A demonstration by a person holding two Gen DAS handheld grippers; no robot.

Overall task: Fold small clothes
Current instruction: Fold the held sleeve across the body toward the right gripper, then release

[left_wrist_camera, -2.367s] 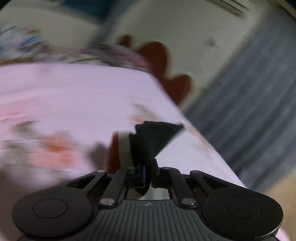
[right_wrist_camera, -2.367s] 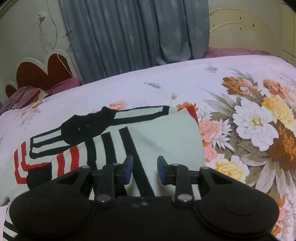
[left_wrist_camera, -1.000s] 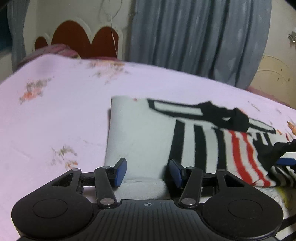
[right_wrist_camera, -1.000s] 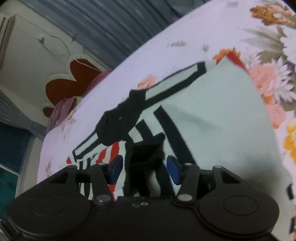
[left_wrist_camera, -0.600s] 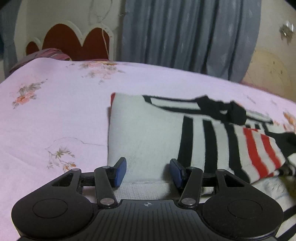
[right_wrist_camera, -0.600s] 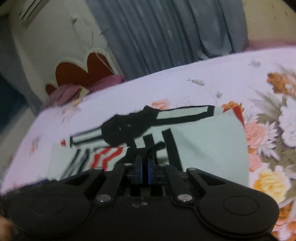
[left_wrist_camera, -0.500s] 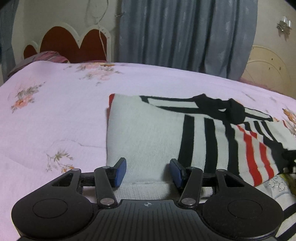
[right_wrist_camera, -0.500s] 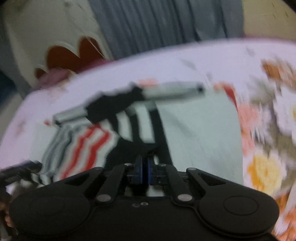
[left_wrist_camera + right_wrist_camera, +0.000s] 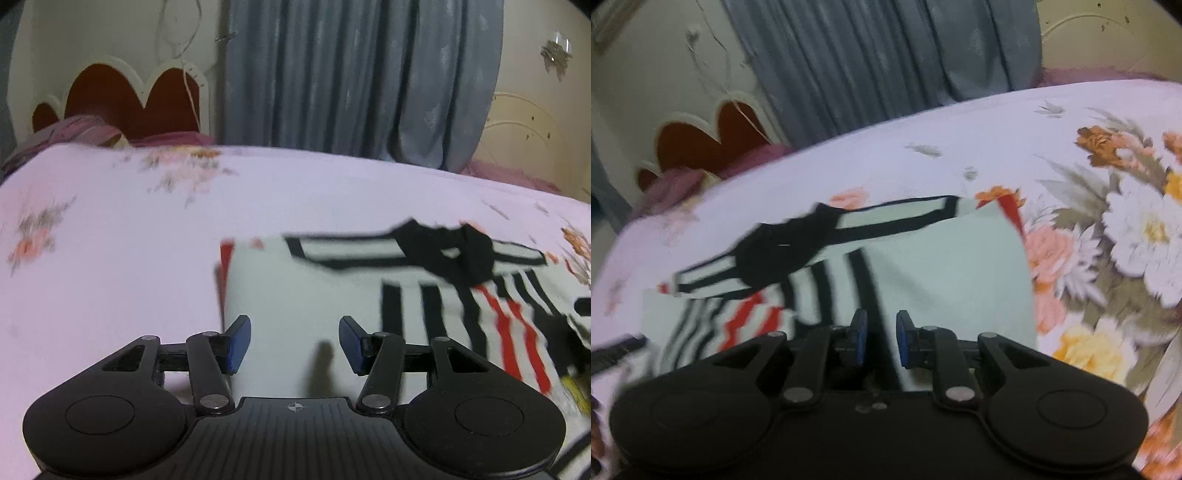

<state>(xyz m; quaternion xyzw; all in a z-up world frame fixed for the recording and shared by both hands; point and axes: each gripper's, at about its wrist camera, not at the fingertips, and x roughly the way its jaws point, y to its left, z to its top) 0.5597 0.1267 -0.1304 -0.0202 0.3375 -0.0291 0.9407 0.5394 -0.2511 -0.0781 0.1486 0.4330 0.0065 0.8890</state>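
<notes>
A small pale knit garment (image 9: 295, 291) with black and red stripes and a black collar (image 9: 443, 243) lies folded flat on the pink floral bedsheet (image 9: 110, 258). My left gripper (image 9: 293, 343) is open and empty, just above the garment's near left edge. In the right wrist view the same garment (image 9: 945, 273) lies ahead, with its black collar (image 9: 783, 251) on the left. My right gripper (image 9: 878, 338) is open and empty over the garment's near edge, by a black stripe.
A red and white scalloped headboard (image 9: 122, 96) and a purple pillow (image 9: 74, 136) stand at the back left. Grey curtains (image 9: 351, 81) hang behind the bed. Large printed flowers (image 9: 1126, 240) cover the sheet right of the garment.
My right gripper was shut on a black part of the garment half a second ago; it has let go and now stands open. My left gripper stayed open and rose slightly.
</notes>
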